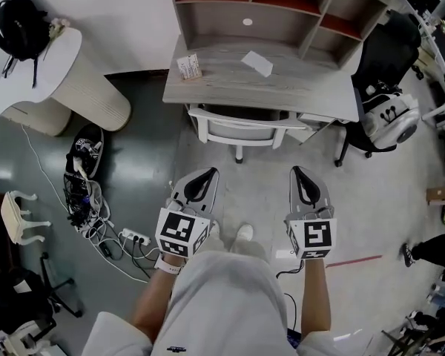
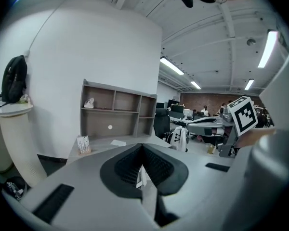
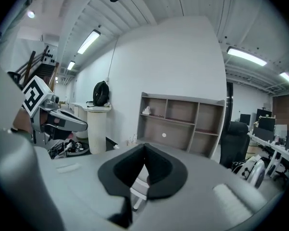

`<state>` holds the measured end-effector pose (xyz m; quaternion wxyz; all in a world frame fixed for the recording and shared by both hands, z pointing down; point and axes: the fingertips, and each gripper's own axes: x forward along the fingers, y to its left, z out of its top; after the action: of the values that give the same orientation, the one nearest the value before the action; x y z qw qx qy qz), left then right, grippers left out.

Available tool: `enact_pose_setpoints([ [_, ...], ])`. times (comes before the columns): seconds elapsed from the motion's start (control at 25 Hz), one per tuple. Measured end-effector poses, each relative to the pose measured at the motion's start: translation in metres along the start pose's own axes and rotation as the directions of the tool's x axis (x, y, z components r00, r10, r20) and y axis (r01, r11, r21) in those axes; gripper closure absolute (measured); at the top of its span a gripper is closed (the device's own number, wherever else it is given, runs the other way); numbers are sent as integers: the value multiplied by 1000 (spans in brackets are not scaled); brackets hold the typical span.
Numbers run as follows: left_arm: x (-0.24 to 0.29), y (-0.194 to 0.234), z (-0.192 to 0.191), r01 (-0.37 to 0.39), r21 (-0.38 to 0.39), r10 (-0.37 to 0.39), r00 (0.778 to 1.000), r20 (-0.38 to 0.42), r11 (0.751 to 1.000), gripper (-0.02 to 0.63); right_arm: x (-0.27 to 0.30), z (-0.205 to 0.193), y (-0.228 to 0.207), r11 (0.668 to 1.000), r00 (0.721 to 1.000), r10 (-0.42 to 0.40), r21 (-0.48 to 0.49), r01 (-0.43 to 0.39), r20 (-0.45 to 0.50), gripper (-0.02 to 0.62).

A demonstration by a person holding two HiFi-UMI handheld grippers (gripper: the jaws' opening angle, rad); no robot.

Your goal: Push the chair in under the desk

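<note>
The white chair (image 1: 237, 128) stands tucked under the front edge of the grey wooden desk (image 1: 297, 87), with only its back and seat rim showing. My left gripper (image 1: 208, 173) and right gripper (image 1: 297, 170) are raised side by side in front of my body, a short way back from the chair and touching nothing. Both point toward the desk with their jaws shut and empty. In the left gripper view the closed tips (image 2: 142, 146) aim at the desk (image 2: 101, 146). A sliver of the chair (image 3: 140, 184) shows below the shut right gripper (image 3: 144, 146).
A shelf unit (image 1: 282, 6) sits on the desk, with a card holder (image 1: 189, 67) and a paper (image 1: 256, 63) below it. A round white pedestal (image 1: 67, 80) carries a black backpack (image 1: 18, 28). Cables and a power strip (image 1: 96, 213) lie at left, a black office chair (image 1: 382, 58) at right.
</note>
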<state>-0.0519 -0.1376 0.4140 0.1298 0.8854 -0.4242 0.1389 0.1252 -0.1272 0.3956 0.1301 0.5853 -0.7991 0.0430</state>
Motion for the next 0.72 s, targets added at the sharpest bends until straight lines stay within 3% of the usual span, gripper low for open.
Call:
enact_pose_setpoints([
  [0.32, -37, -13, 15, -21, 18, 19, 997, 69, 1000, 600, -32, 3, 6, 1000, 999, -13, 27, 12, 34, 584],
  [0.72, -55, -13, 12, -35, 13, 34, 996, 77, 999, 600, -53, -3, 24, 999, 999, -8, 52, 6, 43, 584],
])
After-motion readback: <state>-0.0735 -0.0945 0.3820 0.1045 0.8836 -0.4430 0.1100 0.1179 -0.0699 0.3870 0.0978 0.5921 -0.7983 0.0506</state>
